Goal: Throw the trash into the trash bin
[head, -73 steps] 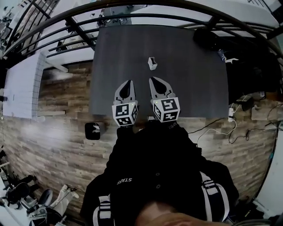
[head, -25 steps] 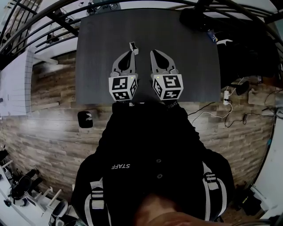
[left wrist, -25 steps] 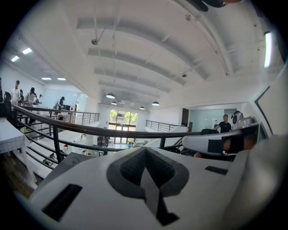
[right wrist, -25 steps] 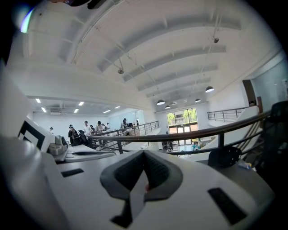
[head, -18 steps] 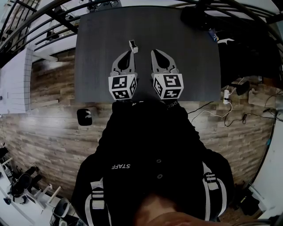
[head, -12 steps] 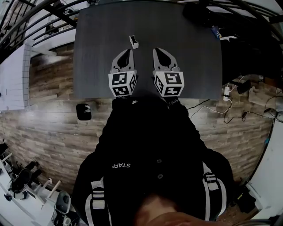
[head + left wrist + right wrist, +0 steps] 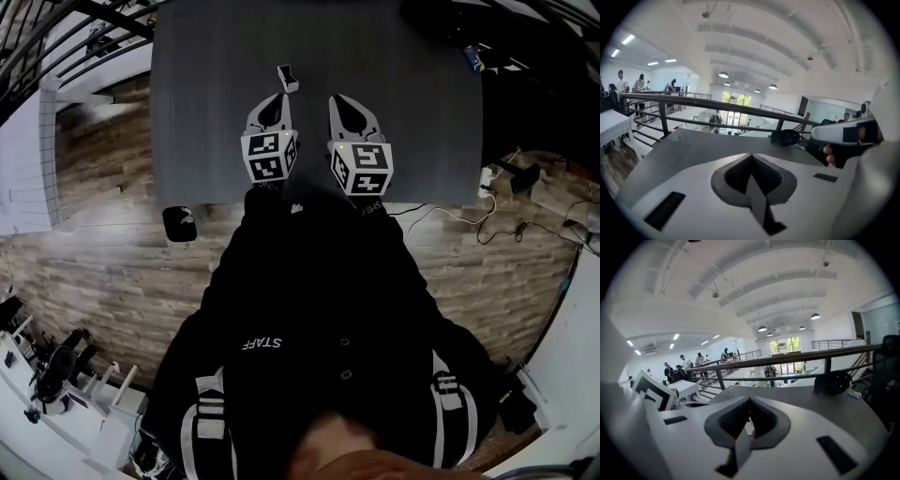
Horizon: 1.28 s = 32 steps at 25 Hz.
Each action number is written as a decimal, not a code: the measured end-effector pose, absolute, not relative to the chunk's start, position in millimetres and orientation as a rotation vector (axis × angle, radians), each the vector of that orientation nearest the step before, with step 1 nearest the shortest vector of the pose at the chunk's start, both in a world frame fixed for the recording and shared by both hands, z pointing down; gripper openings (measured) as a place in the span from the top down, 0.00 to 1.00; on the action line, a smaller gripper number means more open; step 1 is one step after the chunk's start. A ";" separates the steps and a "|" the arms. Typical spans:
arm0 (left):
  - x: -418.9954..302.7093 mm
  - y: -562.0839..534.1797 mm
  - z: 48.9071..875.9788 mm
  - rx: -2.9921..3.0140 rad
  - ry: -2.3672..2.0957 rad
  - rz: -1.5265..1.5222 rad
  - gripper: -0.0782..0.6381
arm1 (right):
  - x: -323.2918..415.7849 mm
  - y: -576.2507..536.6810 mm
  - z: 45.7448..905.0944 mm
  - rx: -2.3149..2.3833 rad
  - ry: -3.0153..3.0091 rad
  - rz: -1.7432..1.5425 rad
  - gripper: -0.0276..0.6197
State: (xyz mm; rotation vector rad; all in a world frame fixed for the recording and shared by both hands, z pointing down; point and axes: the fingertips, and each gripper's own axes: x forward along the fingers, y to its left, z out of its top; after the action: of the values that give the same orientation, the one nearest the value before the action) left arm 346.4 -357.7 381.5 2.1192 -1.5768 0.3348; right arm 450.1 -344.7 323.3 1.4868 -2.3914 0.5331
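A small white carton (image 7: 286,78), the trash, stands upright on the dark grey table (image 7: 206,103). My left gripper (image 7: 280,97) is shut, its tips just short of the carton and apart from it. My right gripper (image 7: 337,99) is shut too, to the carton's right. Nothing is held by either. A small black bin (image 7: 178,223) sits on the wooden floor by the table's near left corner. The left gripper view shows my left gripper (image 7: 751,157) with jaws closed over bare table. In the right gripper view a white and red bit (image 7: 749,428) peeks below my right gripper (image 7: 750,400).
A black bag (image 7: 785,137) lies at the table's far right, also the black bag (image 7: 833,382). A black railing (image 7: 693,101) runs behind the table. Cables and a power strip (image 7: 487,178) lie on the floor at the right. People stand far off.
Both grippers stay shut. The carton, close beside the left tips a second ago, now stands a little ahead of them. The head view has shifted.
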 end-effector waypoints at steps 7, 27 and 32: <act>350.4 -401.0 431.5 2.038 -1.519 0.386 0.89 | 458.5 -376.0 350.9 1.498 -2.321 0.586 0.93; 358.5 -429.6 514.1 1.921 -1.442 0.535 0.79 | 462.3 -409.2 403.2 1.469 -2.221 0.676 0.93; 351.4 -428.0 511.0 1.919 -1.456 0.533 0.86 | 460.2 -404.1 401.1 1.467 -2.217 0.669 0.93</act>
State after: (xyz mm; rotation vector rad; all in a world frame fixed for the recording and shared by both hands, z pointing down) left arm 351.4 -428.0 511.0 1.9188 -1.4560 0.5329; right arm 460.2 -404.1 401.1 1.4672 -2.2165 0.6692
